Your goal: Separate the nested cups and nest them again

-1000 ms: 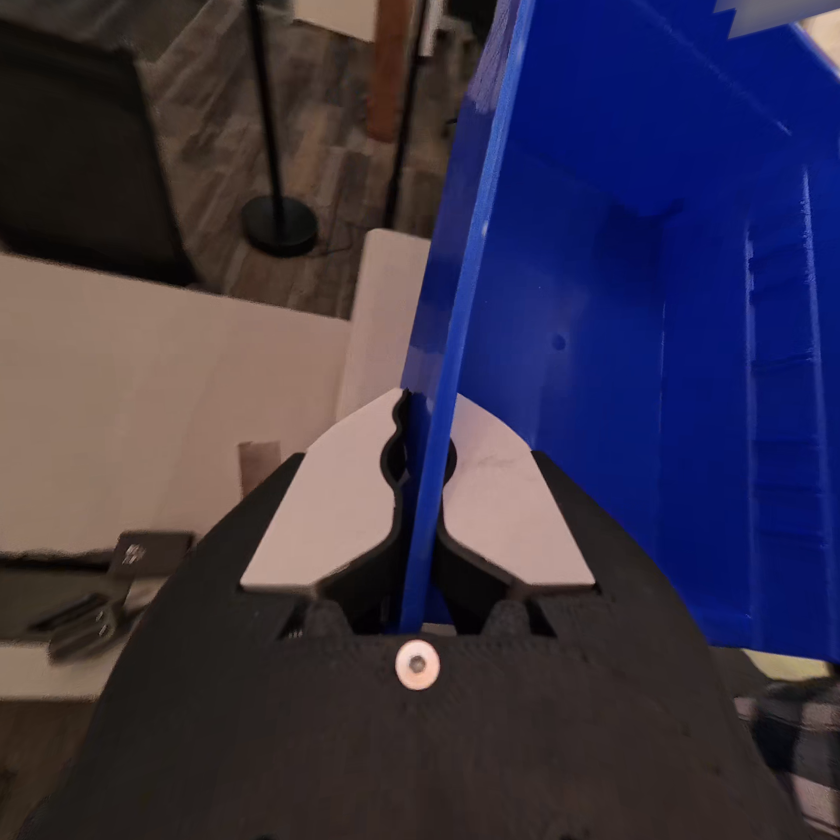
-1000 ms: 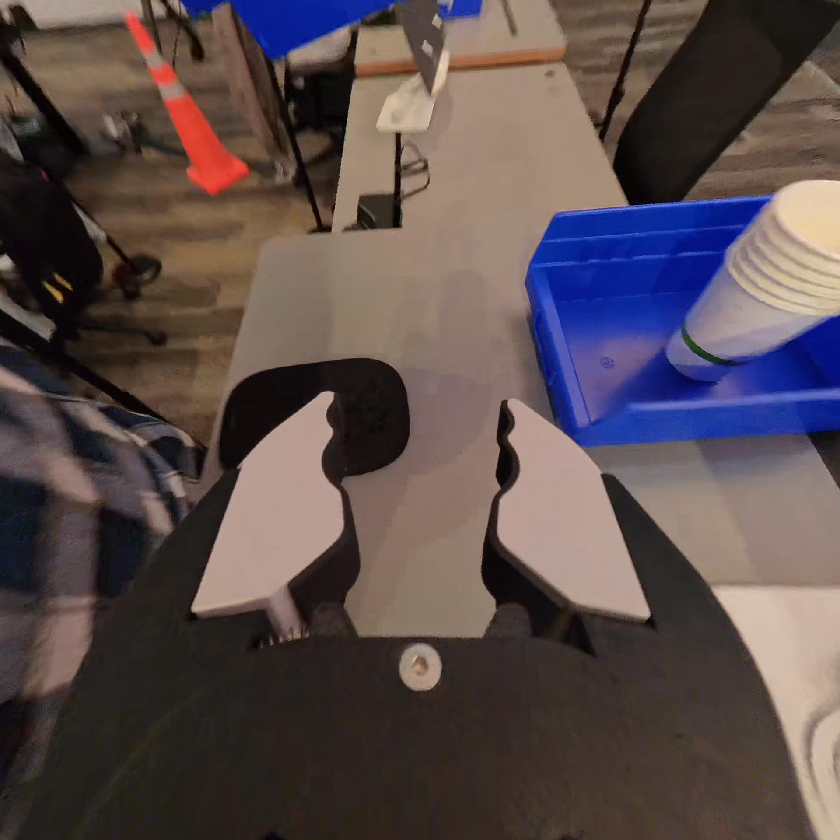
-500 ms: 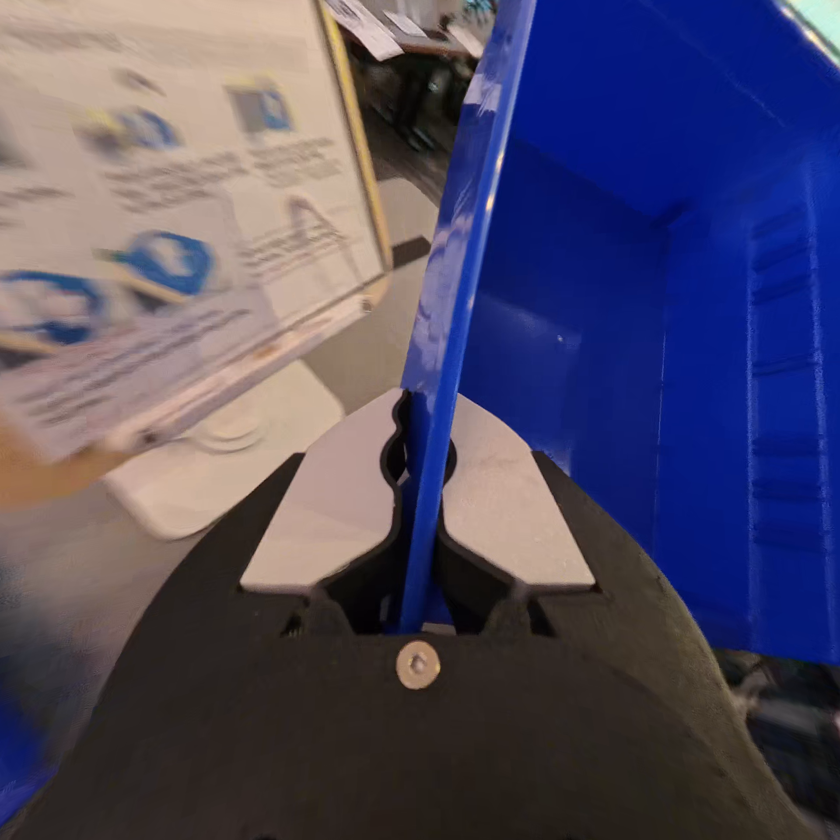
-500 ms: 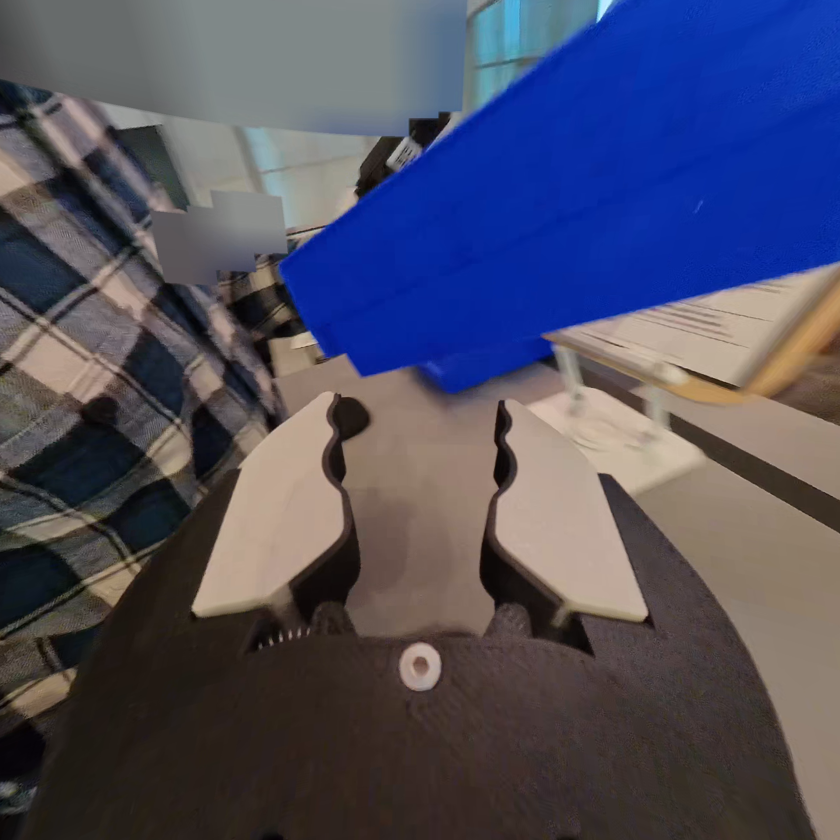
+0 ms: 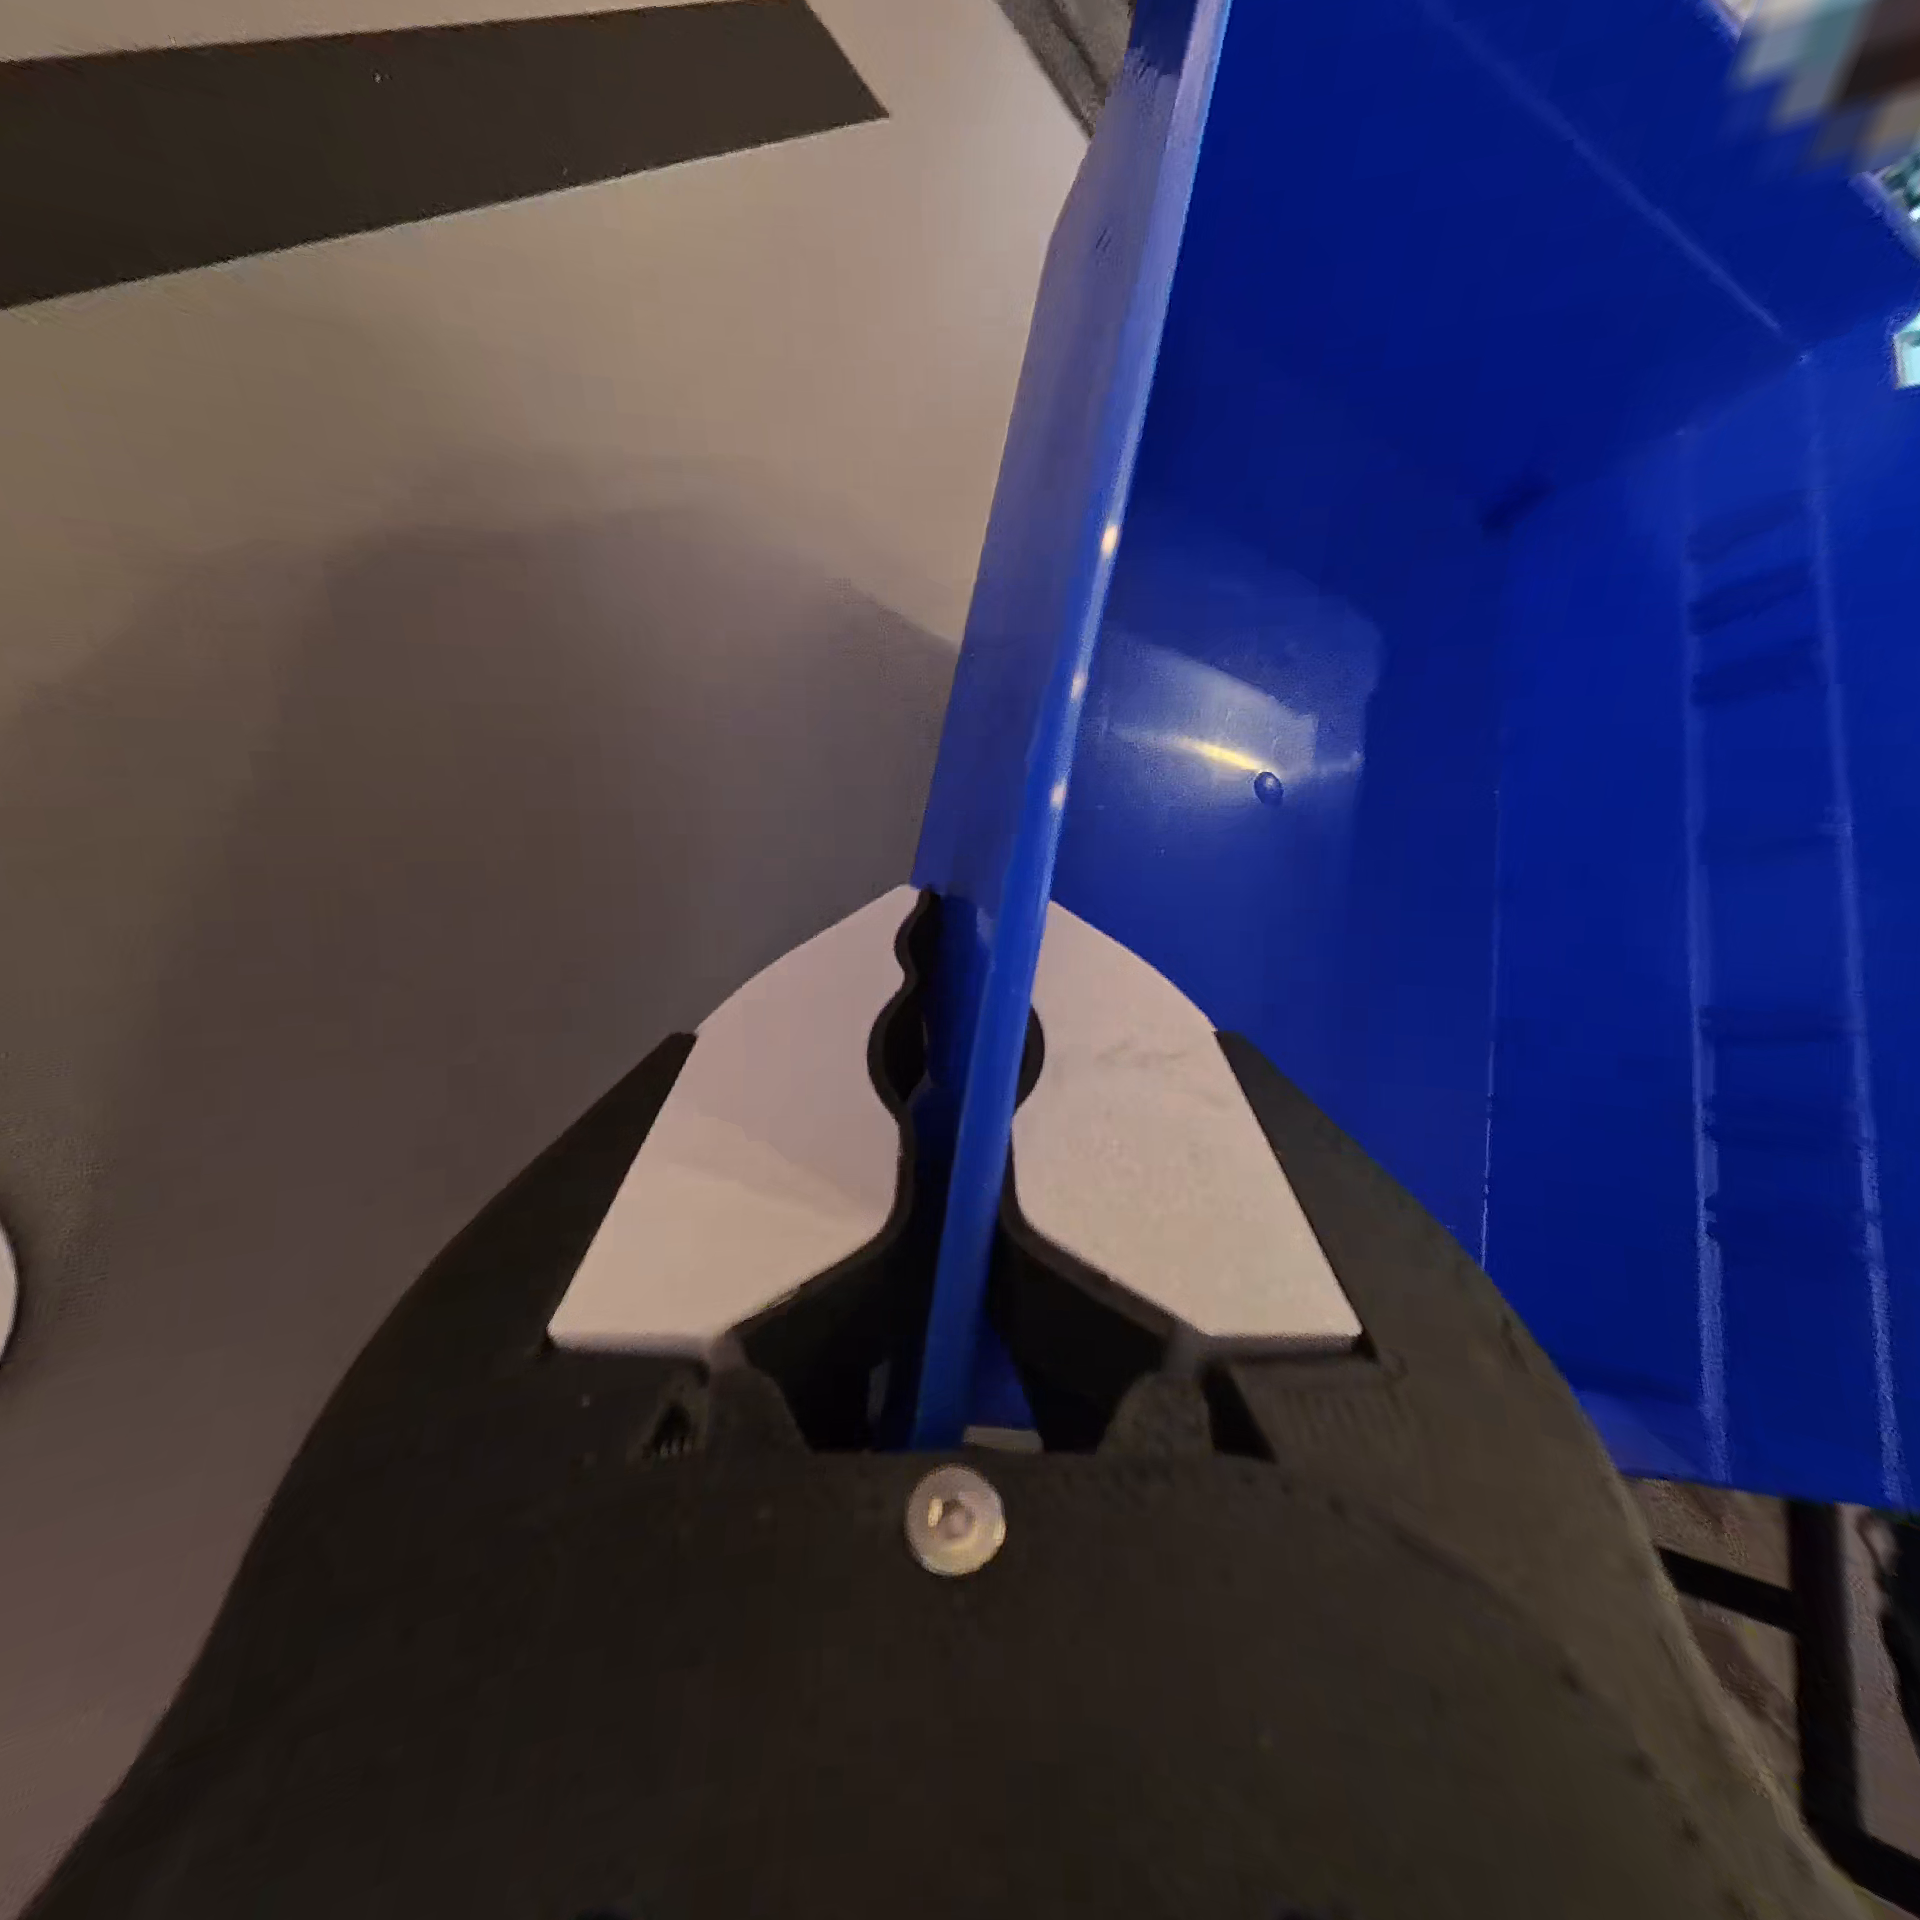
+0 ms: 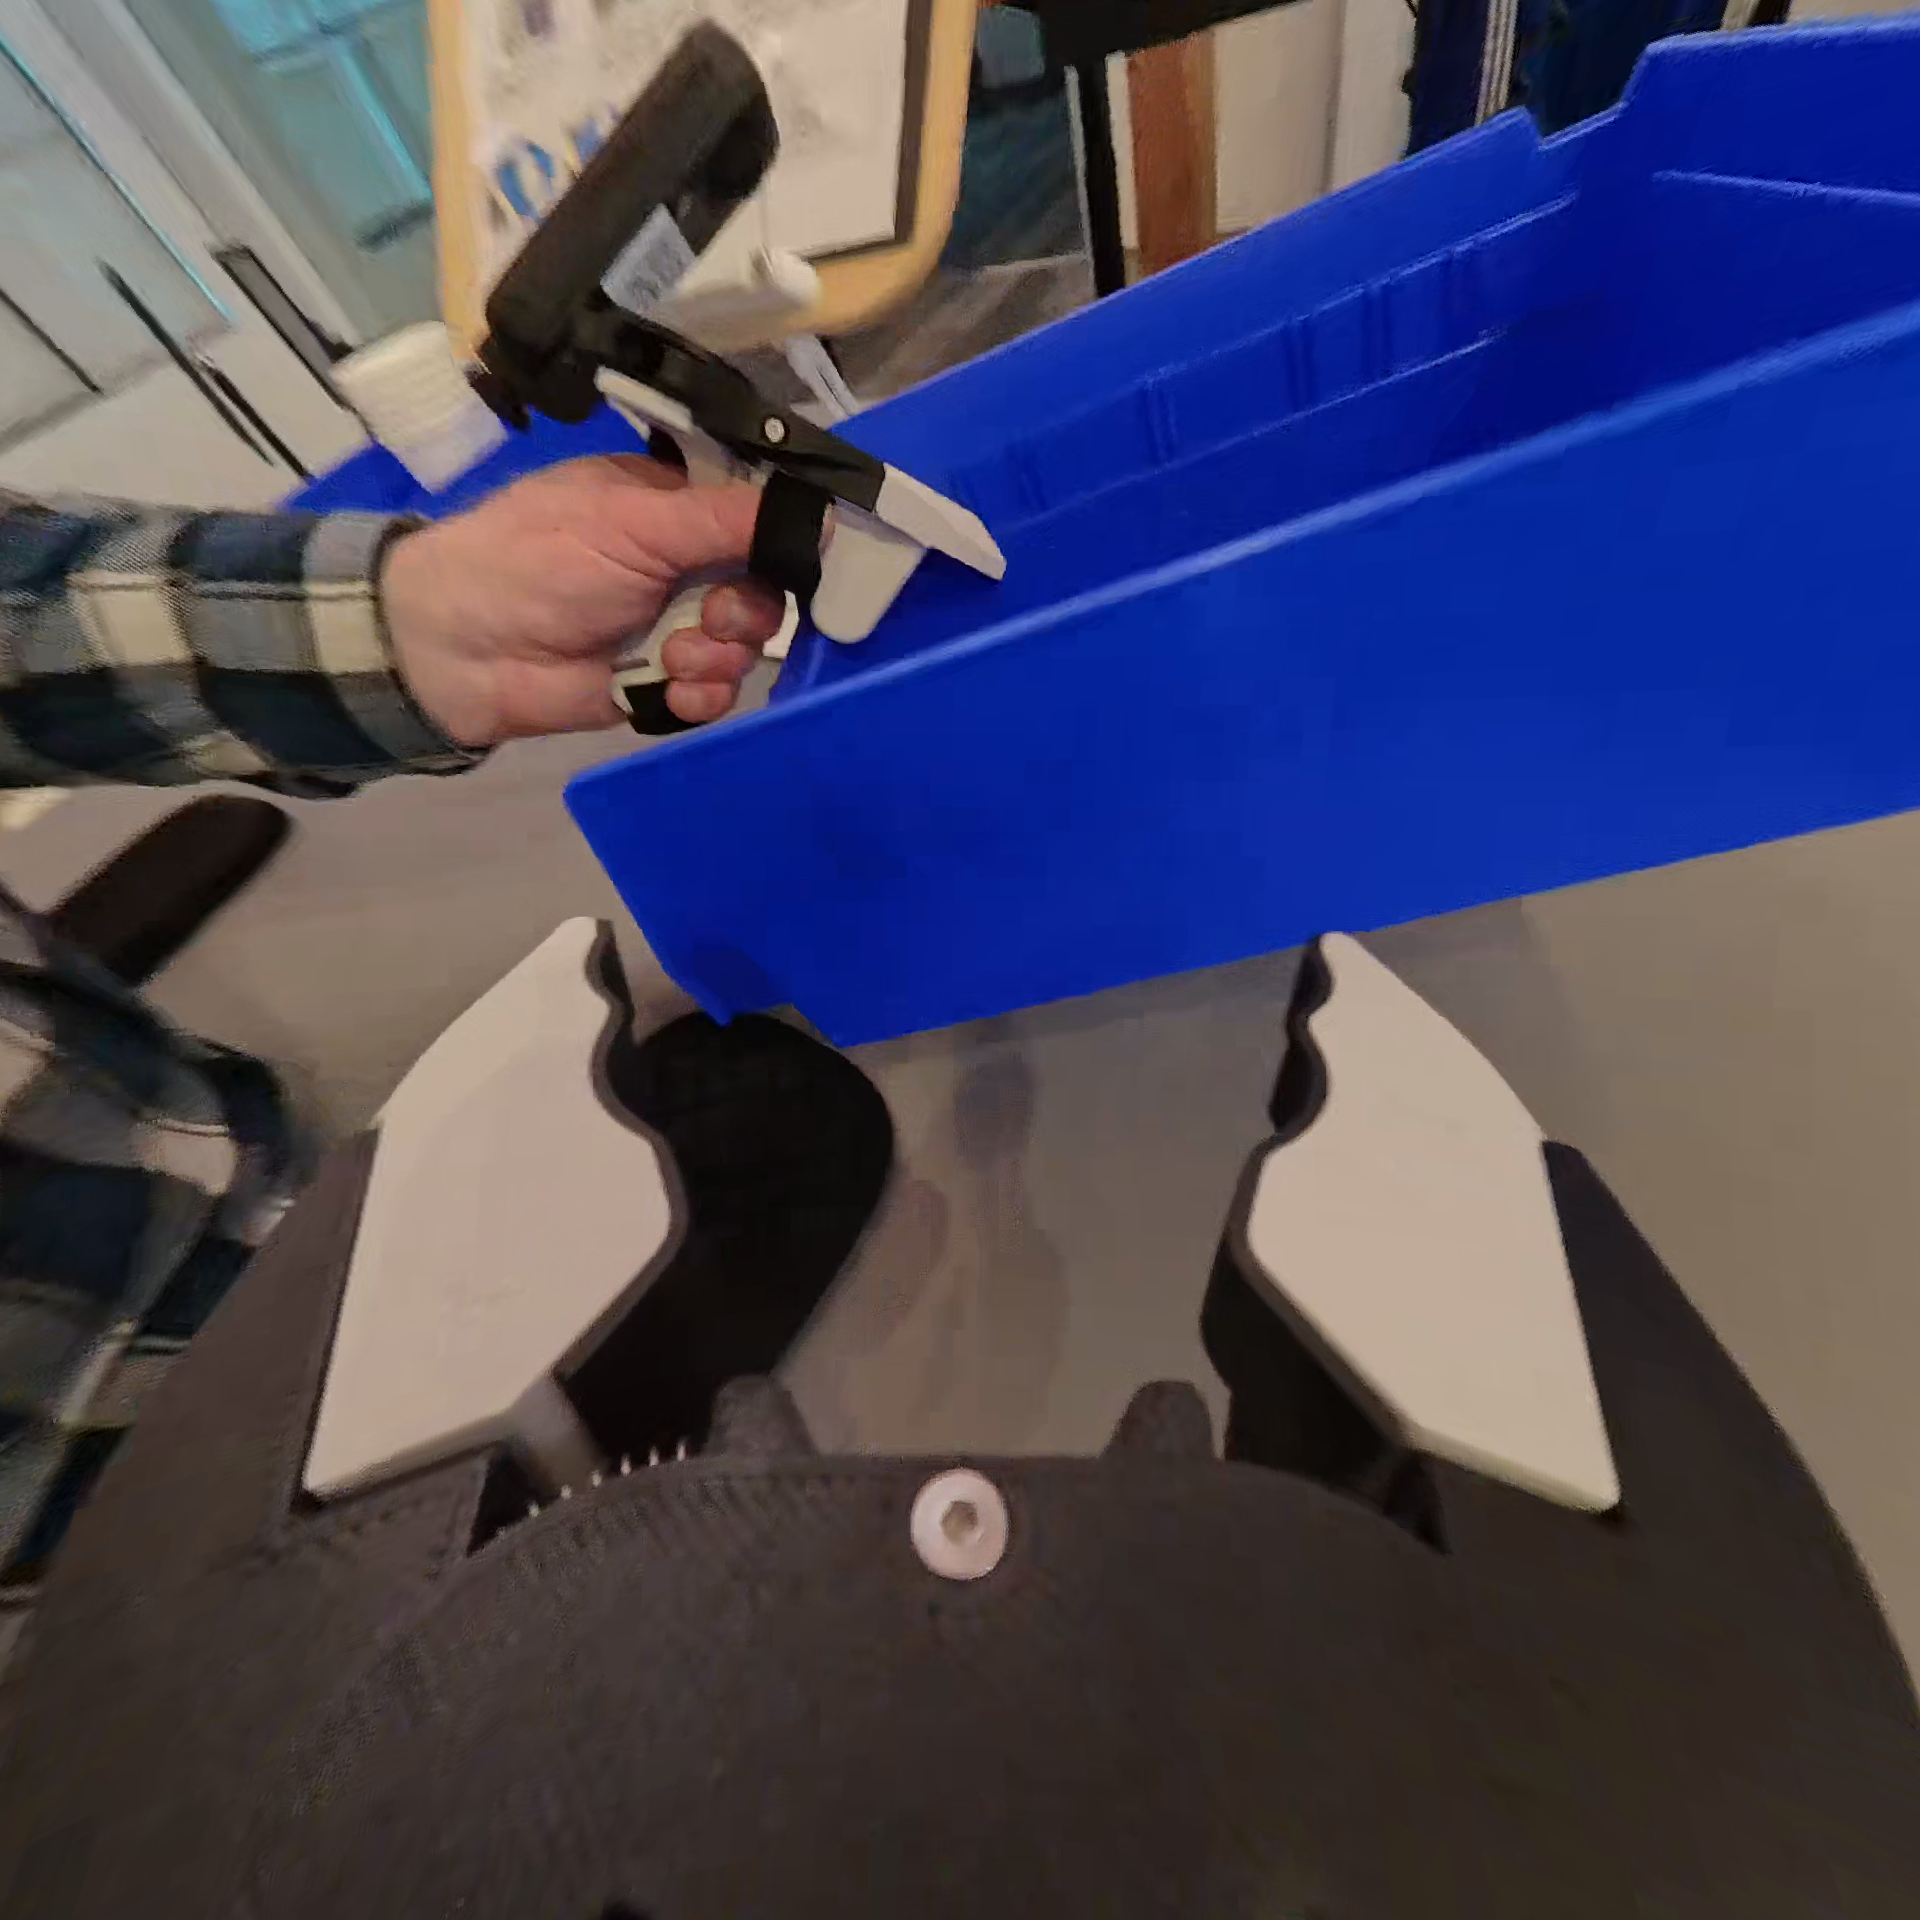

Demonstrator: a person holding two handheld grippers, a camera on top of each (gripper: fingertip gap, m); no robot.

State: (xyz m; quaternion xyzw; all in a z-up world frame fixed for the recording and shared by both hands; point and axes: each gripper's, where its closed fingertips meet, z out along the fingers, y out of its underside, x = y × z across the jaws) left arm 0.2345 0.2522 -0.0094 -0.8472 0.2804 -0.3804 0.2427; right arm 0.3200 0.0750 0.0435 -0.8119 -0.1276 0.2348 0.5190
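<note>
Blue bin held aloft by one wall, no cups in sight

Blue plastic fills both views: a bin (image 6: 1247, 748) hangs clear of the grey table (image 6: 1714, 1039), tilted, its long axis running from the near-left corner low by the right gripper up and away to the right. The left gripper (image 5: 971, 935) is clamped on the thin end wall (image 5: 1049, 675), both white fingers (image 5: 790, 1122) pressing its two faces. From the right wrist view a hand (image 6: 561, 603) in a plaid sleeve works that tool at the bin's low end. Gripping by the wall edge is probably what lets one tool carry the whole bin. The right gripper (image 6: 956, 997) stands wide apart over the table, holding nothing; the bin's corner hangs between its tips without touching them. The nested cups do not show in either view. The part of the bin's inside that shows is bare, so where they are I cannot tell.
</note>
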